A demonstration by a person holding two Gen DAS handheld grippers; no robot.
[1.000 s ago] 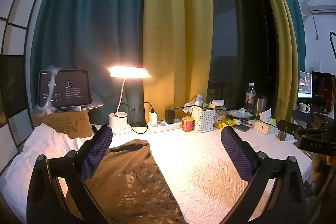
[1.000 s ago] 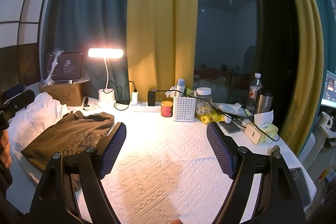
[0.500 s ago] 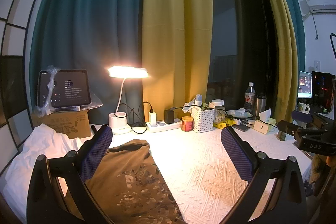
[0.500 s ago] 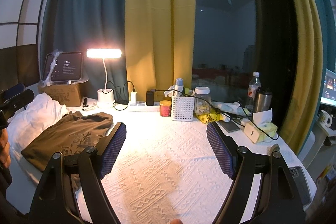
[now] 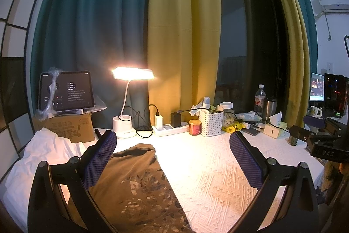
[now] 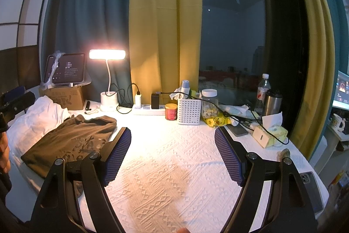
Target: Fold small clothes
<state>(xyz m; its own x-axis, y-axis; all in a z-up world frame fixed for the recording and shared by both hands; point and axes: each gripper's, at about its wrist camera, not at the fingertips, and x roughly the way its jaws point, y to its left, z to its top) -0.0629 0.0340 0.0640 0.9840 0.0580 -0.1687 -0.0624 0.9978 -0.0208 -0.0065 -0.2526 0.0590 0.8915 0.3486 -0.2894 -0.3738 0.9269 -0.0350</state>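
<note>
A brown garment with a pale print [image 5: 141, 185] lies folded on the white textured cloth [image 5: 218, 167] on the table. In the right wrist view it [image 6: 72, 141] lies at the left. My left gripper [image 5: 173, 143] is open and empty, raised above the garment's far end. My right gripper [image 6: 173, 141] is open and empty, above bare cloth [image 6: 174, 167] to the right of the garment. The right gripper's body shows at the right edge of the left wrist view [image 5: 314, 141].
A crumpled white cloth [image 5: 43, 152] lies left of the garment. Along the back stand a cardboard box with a tablet [image 5: 65, 91], a lit desk lamp [image 5: 133, 73], a power strip [image 5: 170, 129], a red tin [image 5: 194, 127], a white basket [image 5: 210, 122], bottles and a tissue box [image 6: 270, 137].
The right wrist view has shifted slightly, the scene drifting left. The garment and the left gripper have not visibly moved.
</note>
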